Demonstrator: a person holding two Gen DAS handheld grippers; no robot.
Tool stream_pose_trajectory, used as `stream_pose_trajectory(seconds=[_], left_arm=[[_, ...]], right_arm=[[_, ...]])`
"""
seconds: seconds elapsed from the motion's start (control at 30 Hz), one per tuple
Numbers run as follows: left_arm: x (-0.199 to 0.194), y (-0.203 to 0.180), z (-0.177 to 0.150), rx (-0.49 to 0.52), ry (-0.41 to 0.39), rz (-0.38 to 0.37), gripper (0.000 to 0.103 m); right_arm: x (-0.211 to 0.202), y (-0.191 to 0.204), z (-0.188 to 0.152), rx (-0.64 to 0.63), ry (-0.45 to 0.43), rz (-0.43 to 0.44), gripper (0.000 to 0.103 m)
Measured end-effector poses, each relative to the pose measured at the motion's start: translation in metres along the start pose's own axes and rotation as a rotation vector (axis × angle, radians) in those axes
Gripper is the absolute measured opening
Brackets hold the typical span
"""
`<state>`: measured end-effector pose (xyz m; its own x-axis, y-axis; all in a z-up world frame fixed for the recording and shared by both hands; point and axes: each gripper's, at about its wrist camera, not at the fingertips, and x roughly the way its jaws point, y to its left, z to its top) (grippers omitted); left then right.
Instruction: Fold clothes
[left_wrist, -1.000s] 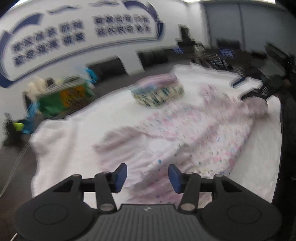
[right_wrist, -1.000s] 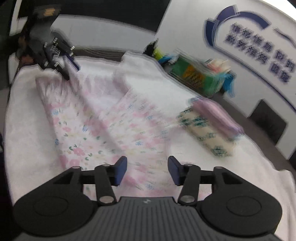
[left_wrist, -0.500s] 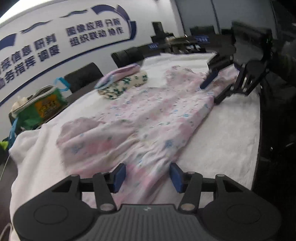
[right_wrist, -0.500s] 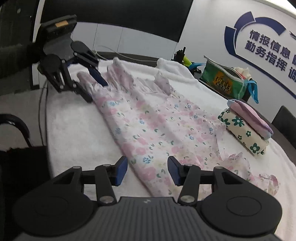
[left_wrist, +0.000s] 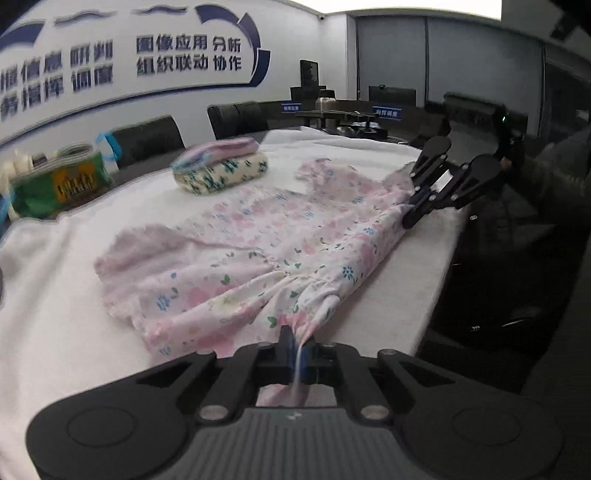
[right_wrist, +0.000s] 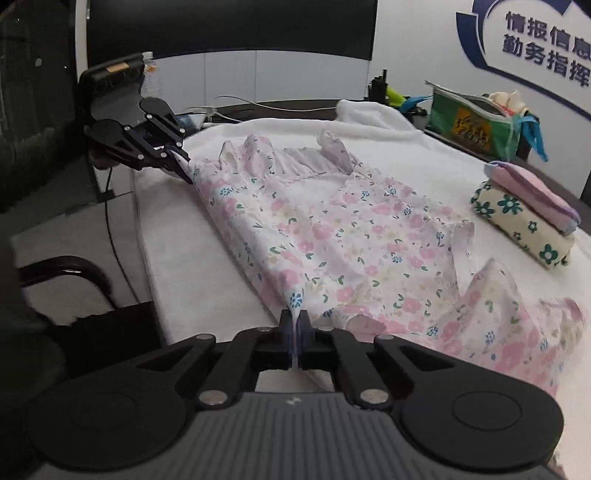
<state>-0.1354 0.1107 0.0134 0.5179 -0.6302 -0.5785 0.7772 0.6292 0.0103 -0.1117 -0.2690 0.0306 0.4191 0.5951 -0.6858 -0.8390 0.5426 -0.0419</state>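
Observation:
A pink floral dress (left_wrist: 266, 243) lies spread on a white towel-covered table (left_wrist: 55, 325); it also shows in the right wrist view (right_wrist: 354, 236). My left gripper (left_wrist: 295, 347) is shut on one near corner of the dress at the table's front edge. My right gripper (right_wrist: 294, 332) is shut on the other near corner. Each gripper shows in the other's view, the right one (left_wrist: 413, 206) and the left one (right_wrist: 181, 162), both pinching the dress edge.
A folded stack of clothes (left_wrist: 221, 166) sits at the back of the table, also in the right wrist view (right_wrist: 524, 218). A green bag (left_wrist: 59, 184) stands beyond the table's far edge. Black chairs (left_wrist: 147, 140) line the wall. A chair arm (right_wrist: 70, 273) is near the front edge.
Both grippers were open above the dress; now each has closed on a corner of its near edge. The dress lies flatter and stretched between them.

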Motion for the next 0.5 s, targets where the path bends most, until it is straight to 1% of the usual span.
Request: stream_pose_trajectory(seconds=[0.03, 0.07, 0.1, 0.13, 0.17, 0.2, 0.23, 0.27, 0.3, 0.37, 0.4, 0.43, 0.5], left_arm=[[-0.006, 0.001, -0.001, -0.013, -0.013, -0.007, 0.015], [-0.012, 0.003, -0.002, -0.026, -0.028, -0.014, 0.026], [-0.018, 0.004, -0.002, -0.038, -0.042, -0.021, 0.028], [-0.025, 0.006, -0.003, -0.05, -0.056, -0.028, 0.029], [-0.037, 0.011, 0.002, -0.06, -0.122, -0.028, 0.031], [-0.05, 0.019, 0.009, -0.08, -0.191, -0.033, 0.035], [-0.059, 0.027, 0.019, -0.093, -0.246, -0.021, 0.055], [-0.057, 0.035, 0.035, -0.084, -0.258, 0.041, 0.076], [-0.055, 0.042, 0.051, -0.074, -0.266, 0.106, 0.082], [-0.019, 0.064, 0.083, -0.051, -0.181, 0.165, 0.084], [-0.001, 0.076, 0.098, -0.04, -0.137, 0.193, 0.084], [0.017, 0.088, 0.114, -0.028, -0.093, 0.222, 0.084], [0.042, 0.109, 0.114, -0.089, -0.031, 0.203, 0.084]], right_arm=[[-0.001, 0.003, -0.001, 0.0, 0.013, 0.004, 0.005], [0.0, 0.005, -0.002, -0.002, 0.03, 0.007, 0.008], [-0.001, 0.006, -0.001, 0.002, 0.031, 0.015, 0.014], [-0.004, 0.006, 0.0, 0.009, 0.018, 0.028, 0.017], [-0.009, 0.005, 0.003, 0.017, -0.014, 0.041, 0.024], [-0.017, 0.003, 0.008, 0.025, -0.063, 0.054, 0.033], [-0.023, 0.001, 0.014, 0.027, -0.105, 0.056, 0.039], [-0.024, -0.002, 0.023, 0.018, -0.134, 0.027, 0.054], [-0.024, -0.006, 0.035, 0.004, -0.157, -0.024, 0.065], [-0.011, -0.019, 0.059, -0.039, -0.164, -0.119, 0.07], [0.001, -0.032, 0.071, -0.04, -0.149, -0.125, 0.07], [0.015, -0.049, 0.082, -0.027, -0.128, -0.111, 0.07], [0.045, -0.087, 0.102, 0.046, -0.072, -0.088, 0.069]])
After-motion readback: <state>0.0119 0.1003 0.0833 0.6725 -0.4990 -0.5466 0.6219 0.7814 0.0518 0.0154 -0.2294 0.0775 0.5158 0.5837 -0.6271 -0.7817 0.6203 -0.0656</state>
